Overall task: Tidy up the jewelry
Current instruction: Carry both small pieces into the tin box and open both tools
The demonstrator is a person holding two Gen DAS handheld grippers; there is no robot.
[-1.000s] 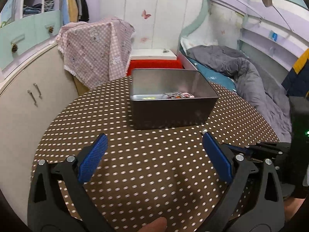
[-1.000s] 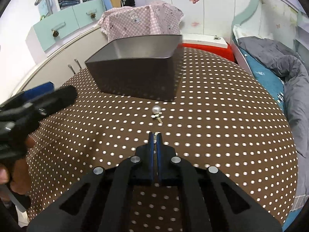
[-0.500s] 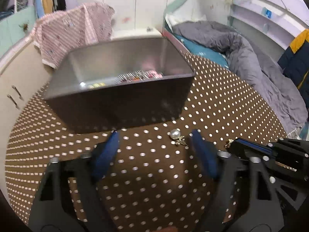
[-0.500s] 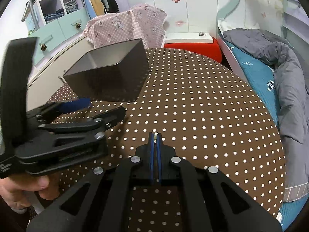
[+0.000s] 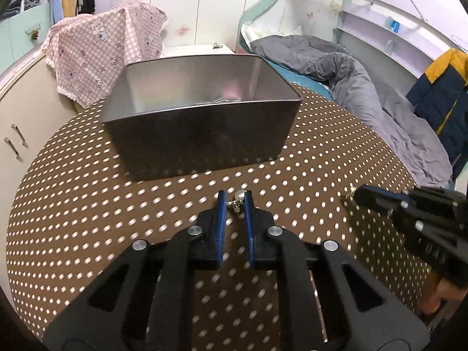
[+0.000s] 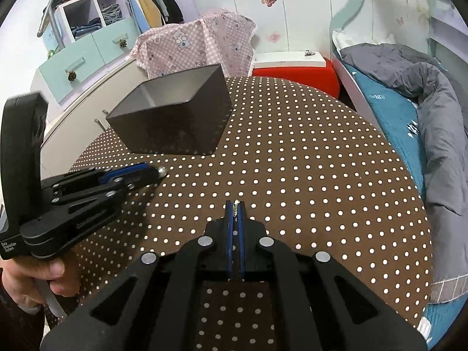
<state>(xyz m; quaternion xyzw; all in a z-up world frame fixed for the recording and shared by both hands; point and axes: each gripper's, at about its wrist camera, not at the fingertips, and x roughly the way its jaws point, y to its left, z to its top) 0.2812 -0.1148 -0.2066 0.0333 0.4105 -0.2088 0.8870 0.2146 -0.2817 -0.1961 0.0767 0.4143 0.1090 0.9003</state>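
My left gripper (image 5: 235, 201) pinches the pearl earring (image 5: 239, 198) on the table (image 5: 87, 204); right gripper (image 6: 235, 204) is clamped, seemingly on another small piece. Next: lift into the tin (image 5: 201, 134) just ahead.

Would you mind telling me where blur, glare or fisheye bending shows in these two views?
Left wrist view: tablecloth dots before the tin smear, the tin's inside shines, the bed curves. Right wrist view: sharper, the table edge bows, corners go dark.

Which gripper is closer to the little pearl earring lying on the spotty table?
Left. The left gripper is closed around the pearl earring. The right gripper is off to the side, pinching another small piece.
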